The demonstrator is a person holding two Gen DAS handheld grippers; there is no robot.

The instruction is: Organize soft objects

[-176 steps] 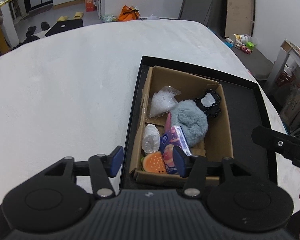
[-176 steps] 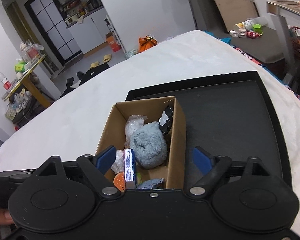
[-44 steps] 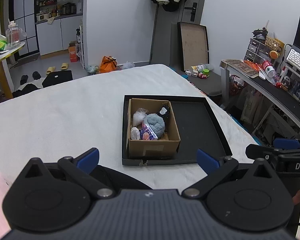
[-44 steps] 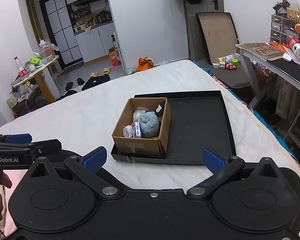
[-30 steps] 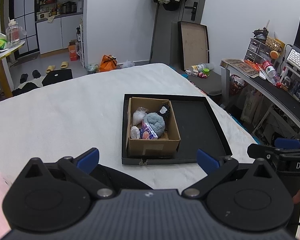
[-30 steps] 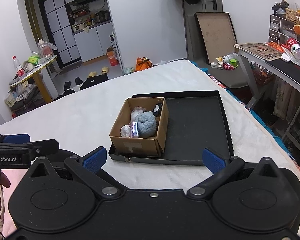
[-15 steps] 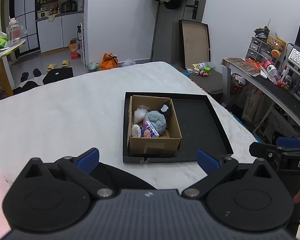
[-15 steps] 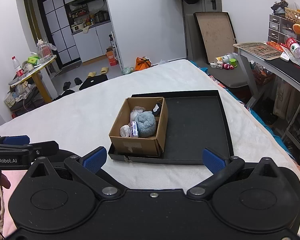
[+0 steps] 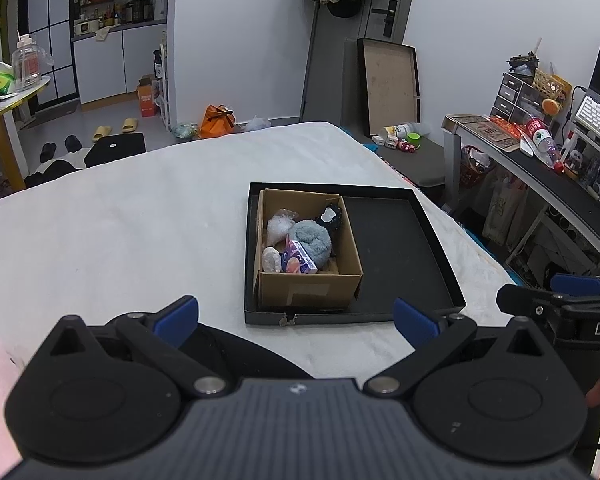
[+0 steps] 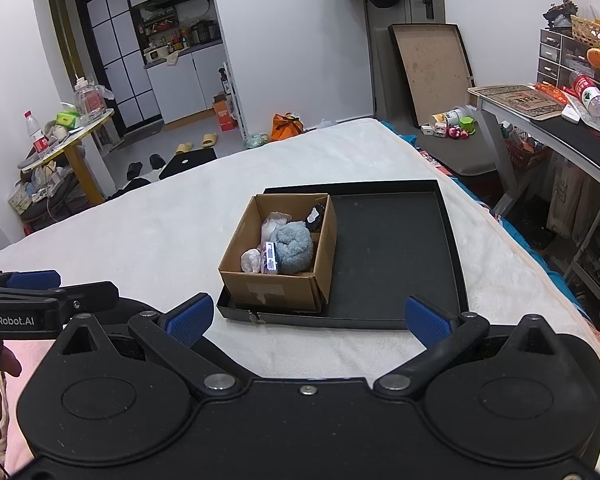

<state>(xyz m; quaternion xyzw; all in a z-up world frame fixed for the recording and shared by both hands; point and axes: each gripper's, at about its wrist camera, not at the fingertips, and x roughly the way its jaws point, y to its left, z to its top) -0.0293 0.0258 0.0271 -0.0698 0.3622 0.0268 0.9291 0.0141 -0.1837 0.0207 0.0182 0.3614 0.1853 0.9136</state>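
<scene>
Both grippers, left gripper [image 9: 296,316] and right gripper [image 10: 307,318], are hanging wide and empty; well ahead of them a cardboard box [image 9: 306,290] of soft objects is sitting in the black tray [image 9: 400,248].

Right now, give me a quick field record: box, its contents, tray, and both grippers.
box: cardboard box, open top, standing in the left part of the tray
contents: grey fluffy toy, clear plastic bag, purple packet, black item, others partly hidden
tray: black tray on white bedcover, right part bare
left gripper: open, holding nothing, back from the tray
right gripper: open, holding nothing, back from the tray
</scene>
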